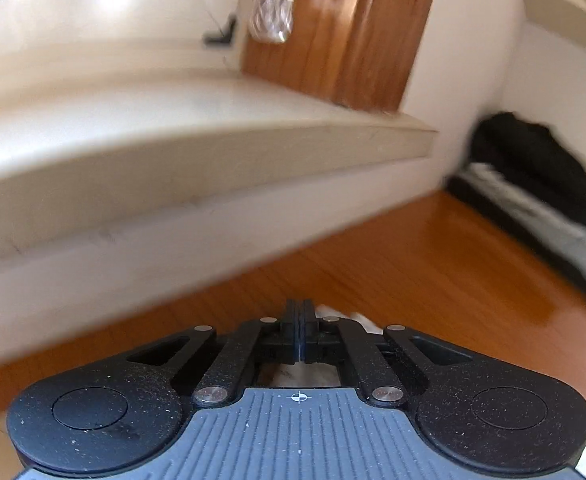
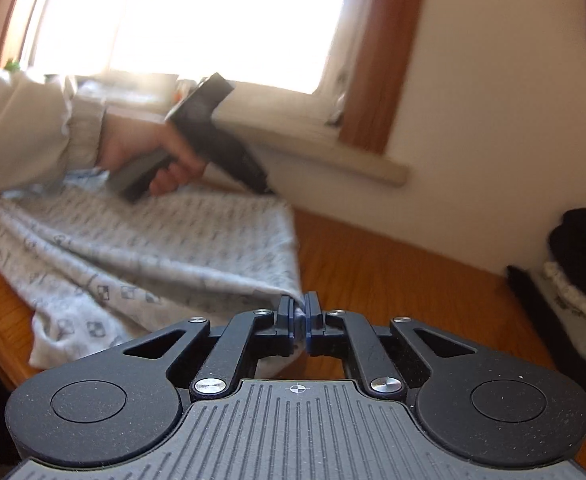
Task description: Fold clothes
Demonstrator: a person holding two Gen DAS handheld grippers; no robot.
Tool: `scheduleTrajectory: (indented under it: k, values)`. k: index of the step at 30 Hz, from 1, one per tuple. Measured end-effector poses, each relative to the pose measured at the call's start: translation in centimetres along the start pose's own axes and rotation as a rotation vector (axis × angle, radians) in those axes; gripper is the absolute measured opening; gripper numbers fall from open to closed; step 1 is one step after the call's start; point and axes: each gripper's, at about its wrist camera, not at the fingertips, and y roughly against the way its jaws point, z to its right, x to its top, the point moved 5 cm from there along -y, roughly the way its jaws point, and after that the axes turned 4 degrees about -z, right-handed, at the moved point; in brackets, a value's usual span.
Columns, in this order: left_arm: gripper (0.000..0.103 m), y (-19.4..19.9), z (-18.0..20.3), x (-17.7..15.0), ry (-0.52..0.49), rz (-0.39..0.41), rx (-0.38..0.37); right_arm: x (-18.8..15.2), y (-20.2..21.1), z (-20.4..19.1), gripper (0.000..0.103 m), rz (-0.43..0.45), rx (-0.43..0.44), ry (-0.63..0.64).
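Pale grey printed cloth garment (image 2: 141,248), on orange-brown wooden table (image 2: 393,276); right tool (image 2: 300,312) clamped on its corner, left tool (image 1: 300,320) pinched on its edge.

A wooden surface (image 2: 393,280) with an orange-brown finish and fine grain lines carries everything; it runs up to a white wall. A pale grey garment (image 2: 153,248) printed with small dark motifs lies rumpled across its left side, one edge lifted off the wood. At the far right, against the wall, sits a pile of clothes (image 2: 573,276): black fabric heaped on top, a light patterned layer below. The left wrist view shows the same pile (image 1: 533,184), blurred, on the wood.
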Motion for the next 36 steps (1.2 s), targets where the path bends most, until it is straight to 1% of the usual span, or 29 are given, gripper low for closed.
scheduleTrajectory:
  k: [1, 3, 4, 5, 8, 11, 12, 13, 14, 15, 18, 19, 20, 21, 23, 25, 27, 28, 33, 35, 36]
  values:
    - [0.000, 0.1, 0.1, 0.2, 0.002, 0.015, 0.016, -0.5, 0.5, 0.2, 0.005, -0.014, 0.005, -0.008]
    - [0.000, 0.0, 0.7, 0.4, -0.024, 0.025, 0.047, -1.6, 1.1, 0.6, 0.005, -0.054, 0.018, -0.026]
    - [0.000, -0.1, 1.1, 0.4, -0.036, 0.027, 0.053, -2.4, 1.2, 0.7, 0.006, -0.088, 0.028, -0.037]
    - [0.000, -0.2, 1.4, 0.4, -0.044, 0.027, 0.051, -2.9, 1.3, 0.8, 0.006, -0.102, 0.037, -0.051]
    - [0.000, -0.1, 2.3, 0.5, -0.061, 0.043, 0.029, -3.0, 2.7, 1.4, 0.008, -0.084, 0.046, -0.083]
    - [0.001, 0.7, 3.0, 0.9, -0.088, 0.089, 0.021, -2.4, 4.4, 1.8, 0.008, -0.052, 0.040, -0.100]
    - [0.002, 0.9, 3.2, 1.2, -0.097, 0.097, 0.024, -2.2, 4.8, 1.9, 0.008, -0.034, 0.037, -0.103]
    - [0.007, 1.0, 3.4, 1.5, -0.100, 0.096, 0.024, -1.9, 5.2, 2.0, 0.008, -0.017, 0.035, -0.105]
    - [0.017, 1.1, 3.5, 1.6, -0.103, 0.084, 0.020, -1.5, 5.4, 2.1, 0.011, -0.002, 0.029, -0.110]
    - [0.022, 1.2, 3.7, 1.6, -0.114, 0.067, 0.018, -1.2, 5.1, 2.0, 0.013, 0.006, 0.030, -0.118]
    - [0.023, 1.7, 3.9, 1.2, -0.157, 0.005, 0.006, -0.3, 3.2, 1.5, 0.014, 0.020, 0.058, -0.140]
    - [0.030, 1.8, 3.9, 0.9, -0.169, -0.017, -0.003, -0.1, 2.5, 1.1, 0.015, 0.028, 0.069, -0.139]
    - [0.035, 2.1, 3.7, 0.6, -0.177, -0.032, -0.008, 0.0, 1.7, 0.7, 0.015, 0.028, 0.079, -0.135]
    - [0.042, 2.4, 3.4, 0.1, -0.180, -0.042, -0.011, 0.1, 1.1, 0.4, 0.015, 0.028, 0.087, -0.136]
    - [0.042, 2.7, 2.7, -0.9, -0.182, -0.074, -0.013, 0.1, -0.1, 0.1, 0.016, 0.027, 0.105, -0.152]
    - [0.042, 2.8, 2.1, -1.7, -0.179, -0.099, -0.012, -0.5, -0.9, 0.4, 0.015, -0.019, 0.088, -0.161]
    - [0.042, 3.0, 1.7, -1.9, -0.172, -0.099, -0.008, -1.9, -1.2, 0.9, 0.015, -0.076, 0.053, -0.151]
    - [0.042, 3.1, 1.5, -2.0, -0.168, -0.099, -0.006, -2.4, -1.2, 1.2, 0.016, -0.089, 0.047, -0.152]
    - [0.041, 3.8, 0.5, -2.4, -0.149, -0.099, 0.003, -2.9, -0.9, 1.8, 0.017, -0.086, 0.076, -0.194]
    - [0.044, 5.0, -0.1, -2.4, -0.145, -0.103, -0.002, -2.9, -1.1, 1.6, 0.019, -0.084, 0.068, -0.179]
    - [0.047, 5.6, -0.4, -2.6, -0.150, -0.112, -0.005, -2.9, -1.2, 1.5, 0.019, -0.081, 0.066, -0.172]
